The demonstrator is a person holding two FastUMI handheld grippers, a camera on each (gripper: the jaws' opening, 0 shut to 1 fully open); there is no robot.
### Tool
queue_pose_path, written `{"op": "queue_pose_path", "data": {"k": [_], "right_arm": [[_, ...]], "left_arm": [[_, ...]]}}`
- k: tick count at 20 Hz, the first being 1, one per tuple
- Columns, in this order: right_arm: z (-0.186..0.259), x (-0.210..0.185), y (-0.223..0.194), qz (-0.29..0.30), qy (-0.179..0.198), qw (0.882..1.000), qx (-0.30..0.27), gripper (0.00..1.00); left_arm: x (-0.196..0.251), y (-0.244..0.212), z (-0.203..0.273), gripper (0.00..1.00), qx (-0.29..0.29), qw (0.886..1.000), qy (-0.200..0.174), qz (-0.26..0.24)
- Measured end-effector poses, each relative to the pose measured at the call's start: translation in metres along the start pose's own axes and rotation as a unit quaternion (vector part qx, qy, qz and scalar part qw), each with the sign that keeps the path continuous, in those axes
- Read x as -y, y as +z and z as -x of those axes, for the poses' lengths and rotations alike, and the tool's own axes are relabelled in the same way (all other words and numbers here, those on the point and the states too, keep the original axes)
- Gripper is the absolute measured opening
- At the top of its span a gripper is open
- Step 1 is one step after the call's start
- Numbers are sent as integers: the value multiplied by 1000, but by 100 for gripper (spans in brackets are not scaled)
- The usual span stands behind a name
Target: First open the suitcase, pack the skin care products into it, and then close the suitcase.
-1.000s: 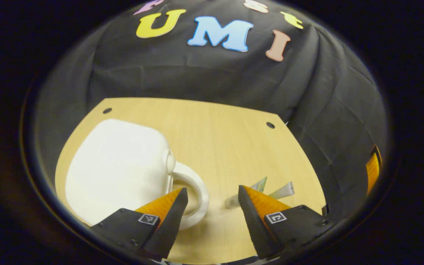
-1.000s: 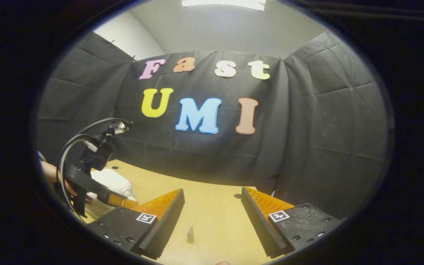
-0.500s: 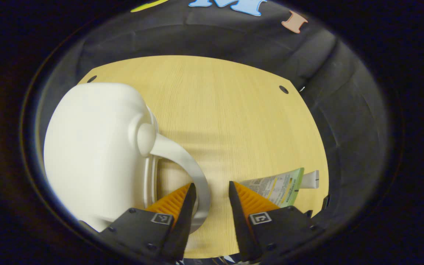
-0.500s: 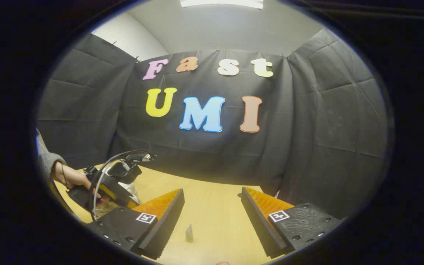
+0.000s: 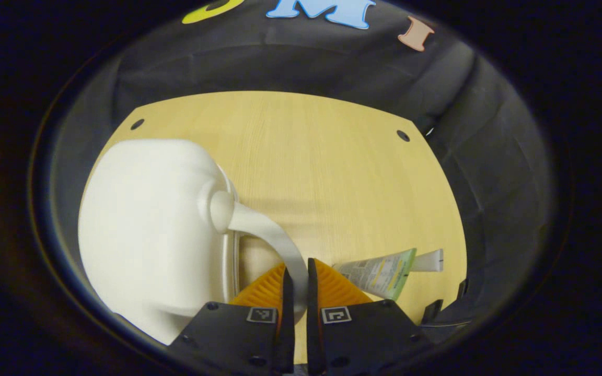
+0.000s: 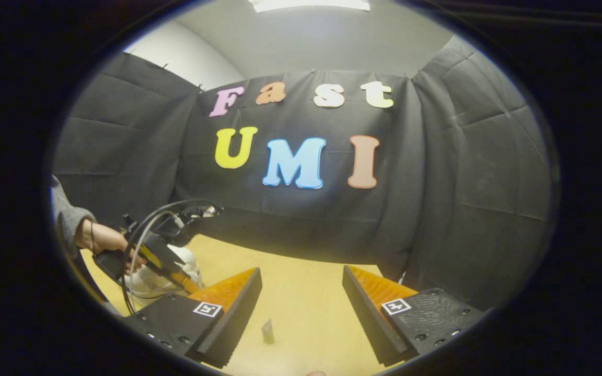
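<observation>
the left tool (image 5: pixel 297 282) is clamped on the white handle (image 5: pixel 272 235) of the closed suitcase (image 5: pixel 149 235), which lies on the wooden surface (image 5: pixel 327 172). a tube (image 5: pixel 384 269) lies just beside it. the right tool (image 6: pixel 301 297) hangs open over the surface.

A light wooden table (image 5: pixel 332 172) with 2 dark holes.

Bare wooden tabletop (image 5: pixel 332 172) lies open behind and right of the white suitcase (image 5: pixel 149 230), whose arched handle (image 5: pixel 275 240) and a skin care tube (image 5: pixel 384 269) just beside it crowd the near edge.
</observation>
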State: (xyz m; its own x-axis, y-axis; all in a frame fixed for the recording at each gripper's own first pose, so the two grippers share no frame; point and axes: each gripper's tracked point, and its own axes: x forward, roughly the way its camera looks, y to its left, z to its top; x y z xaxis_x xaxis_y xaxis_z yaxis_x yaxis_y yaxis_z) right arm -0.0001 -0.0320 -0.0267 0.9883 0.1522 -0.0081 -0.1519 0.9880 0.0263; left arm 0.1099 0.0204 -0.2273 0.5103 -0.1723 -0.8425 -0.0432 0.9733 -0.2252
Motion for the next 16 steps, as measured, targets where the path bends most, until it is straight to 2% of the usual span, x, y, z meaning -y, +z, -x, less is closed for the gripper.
{"op": "queue_pose_path", "data": {"k": [4, 7, 11, 12, 13, 16], "right_arm": [[-1, -9, 11, -4, -5, 1000, 9, 94], [-1, -22, 17, 0, -12, 1000, 13, 94], [-7, -50, 31, 0, -28, 999, 24, 94], [-8, -58, 34, -2, -30, 999, 26, 94], [-11, -68, 37, -4, -33, 999, 26, 94], [-16, -92, 49, 1, -54, 998, 30, 94]], "left_arm": [[-16, 45, 83, 17, 42, 999, -18, -4], [-55, 76, 150, 17, 75, 997, -23, -6], [-133, 106, 215, 17, 114, 993, 2, -18], [-155, 114, 230, 14, 125, 992, 11, -20], [-178, 120, 243, 17, 137, 990, 22, -23], [-260, 136, 272, 17, 161, 984, 68, -45]]}}
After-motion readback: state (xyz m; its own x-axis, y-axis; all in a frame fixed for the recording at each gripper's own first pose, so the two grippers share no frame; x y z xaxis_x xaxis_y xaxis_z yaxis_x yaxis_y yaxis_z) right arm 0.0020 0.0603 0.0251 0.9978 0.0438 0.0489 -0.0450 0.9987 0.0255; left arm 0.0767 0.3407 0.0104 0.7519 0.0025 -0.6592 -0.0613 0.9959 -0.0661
